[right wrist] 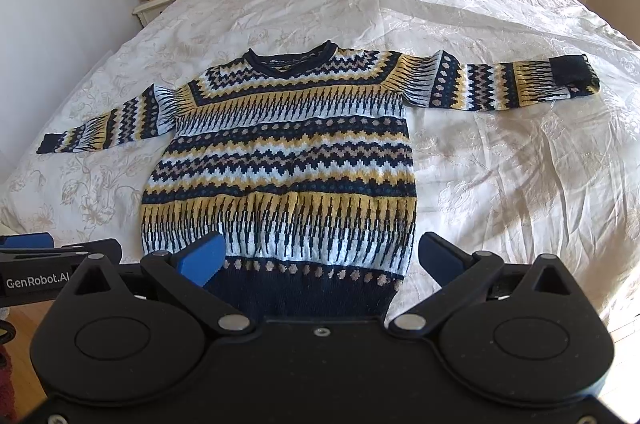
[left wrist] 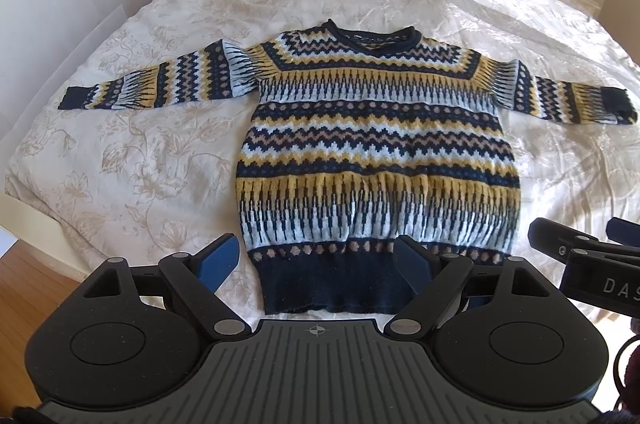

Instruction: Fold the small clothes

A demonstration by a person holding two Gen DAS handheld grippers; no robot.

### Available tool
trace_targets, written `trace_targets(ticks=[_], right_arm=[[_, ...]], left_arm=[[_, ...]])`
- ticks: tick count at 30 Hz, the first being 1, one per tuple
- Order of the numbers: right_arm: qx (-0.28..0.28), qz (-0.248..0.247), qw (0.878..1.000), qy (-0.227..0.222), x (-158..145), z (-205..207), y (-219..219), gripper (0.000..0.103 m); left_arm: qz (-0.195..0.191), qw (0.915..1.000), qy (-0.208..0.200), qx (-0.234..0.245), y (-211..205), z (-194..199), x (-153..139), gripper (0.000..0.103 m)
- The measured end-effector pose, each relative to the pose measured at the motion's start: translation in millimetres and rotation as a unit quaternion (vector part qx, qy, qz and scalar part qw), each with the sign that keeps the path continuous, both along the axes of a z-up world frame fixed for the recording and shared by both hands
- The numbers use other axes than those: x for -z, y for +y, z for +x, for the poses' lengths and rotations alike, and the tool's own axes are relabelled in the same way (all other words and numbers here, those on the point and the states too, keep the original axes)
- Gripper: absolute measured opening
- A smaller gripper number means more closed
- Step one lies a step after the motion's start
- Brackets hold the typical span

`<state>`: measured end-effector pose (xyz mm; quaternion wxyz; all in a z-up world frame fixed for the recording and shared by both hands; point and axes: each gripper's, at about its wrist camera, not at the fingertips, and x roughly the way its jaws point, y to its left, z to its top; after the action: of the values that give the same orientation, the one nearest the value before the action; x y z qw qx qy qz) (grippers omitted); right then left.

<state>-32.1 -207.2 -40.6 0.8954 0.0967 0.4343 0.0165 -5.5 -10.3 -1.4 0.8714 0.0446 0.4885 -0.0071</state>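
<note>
Knitted sweater [left wrist: 372, 151] lies flat on the bed [left wrist: 160, 163], sleeves spread; left gripper [left wrist: 316, 260] and right gripper [right wrist: 320, 258] hover at its hem, fingers wide, empty; folding looks unstarted, a sleeve likely next.

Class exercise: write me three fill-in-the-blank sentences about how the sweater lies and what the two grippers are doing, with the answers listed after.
1. The patterned sweater lies flat on the ___ with both sleeves spread out.
2. The left gripper and right gripper both have their jaws ___.
3. The edge of the sweater nearest the grippers is its dark ___.

Answers: bed; open; hem
</note>
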Motion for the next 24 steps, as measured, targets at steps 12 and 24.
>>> trace_targets(ticks=[12,24], right_arm=[[0.001,0.0,1.0,0.005,5.6,-2.4,4.6,0.102],[0.0,0.006,1.0,0.013,5.9,0.1,4.6,0.102]], left_arm=[[0.0,1.0,0.001,0.0,0.0,-2.3,3.7,0.084],[0.001,1.0,0.001,-0.001,-1.1,-2.5,4.4,0.084]])
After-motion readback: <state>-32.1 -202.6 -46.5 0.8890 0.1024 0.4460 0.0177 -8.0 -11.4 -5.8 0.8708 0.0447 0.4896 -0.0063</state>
